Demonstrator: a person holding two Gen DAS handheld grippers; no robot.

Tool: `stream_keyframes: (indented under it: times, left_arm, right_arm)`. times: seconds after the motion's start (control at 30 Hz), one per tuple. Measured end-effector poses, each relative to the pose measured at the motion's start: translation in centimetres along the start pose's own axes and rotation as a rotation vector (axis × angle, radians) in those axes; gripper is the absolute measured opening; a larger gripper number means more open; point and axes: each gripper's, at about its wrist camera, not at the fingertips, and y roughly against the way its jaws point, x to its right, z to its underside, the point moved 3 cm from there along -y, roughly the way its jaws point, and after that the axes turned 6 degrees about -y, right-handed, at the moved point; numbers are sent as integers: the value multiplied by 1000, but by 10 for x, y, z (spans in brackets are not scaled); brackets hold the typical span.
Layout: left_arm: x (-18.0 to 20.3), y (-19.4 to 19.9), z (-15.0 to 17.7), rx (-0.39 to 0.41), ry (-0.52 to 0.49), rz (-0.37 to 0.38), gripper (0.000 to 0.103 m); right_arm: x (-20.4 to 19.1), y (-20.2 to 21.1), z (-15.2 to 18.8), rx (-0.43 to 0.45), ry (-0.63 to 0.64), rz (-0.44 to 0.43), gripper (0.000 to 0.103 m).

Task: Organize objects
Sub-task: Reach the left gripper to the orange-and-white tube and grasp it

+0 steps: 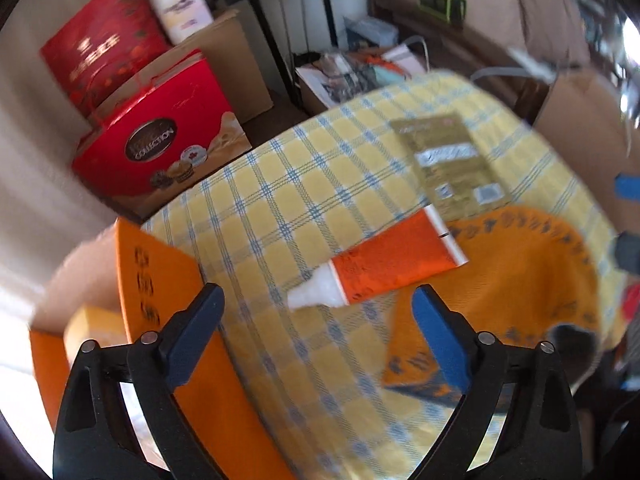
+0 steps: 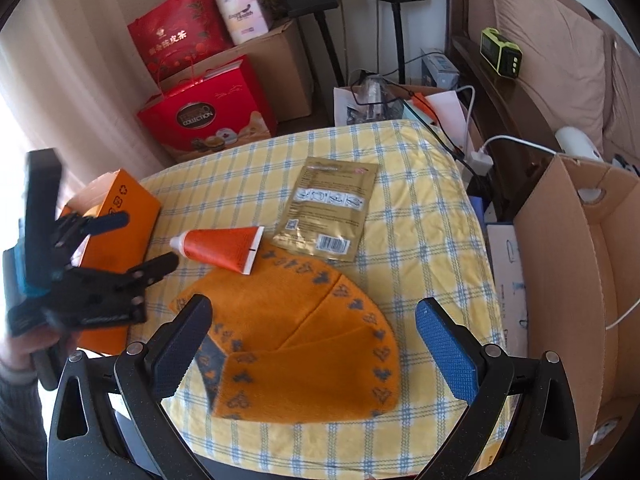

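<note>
Grippers left (image 1: 318, 316) and right (image 2: 312, 332) both spread, empty; one tube (image 2: 224, 248), one pouch (image 2: 330, 208), one hat (image 2: 304, 344).

The left wrist camera is looking steeply down along its left claw (image 1: 318, 304), close above the checked cloth (image 1: 280, 200) and tilted, blurring the orange tube (image 1: 392, 260). The right wrist camera is looking down from farther back over its right claw (image 2: 312, 312), taking in the left claw (image 2: 140, 240). Both are sharing tube, gold pouch (image 1: 452, 168) and orange hat (image 2: 304, 344).

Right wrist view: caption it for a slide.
Open right tongs over an orange knit hat on a checked cloth, beside tube and gold sachet.
</note>
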Motion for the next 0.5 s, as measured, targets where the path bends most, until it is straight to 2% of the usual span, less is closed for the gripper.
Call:
stream_keyframes:
  times: [0.07, 0.27, 0.4, 0.5]
  left_arm:
    - [0, -11, -3, -33, -22, 8, 80]
    - [3, -29, -5, -91, -64, 73, 67]
    - [7, -32, -7, -106, -67, 169, 64]
    - [14, -32, -12, -110, -106, 145, 64]
  right_arm:
    - [4, 0, 0, 4, 0, 2, 102]
    - [9, -2, -1, 1, 5, 3, 102]
    - [13, -6, -3, -4, 9, 7, 102]
    - [15, -8, -3, -9, -3, -5, 102]
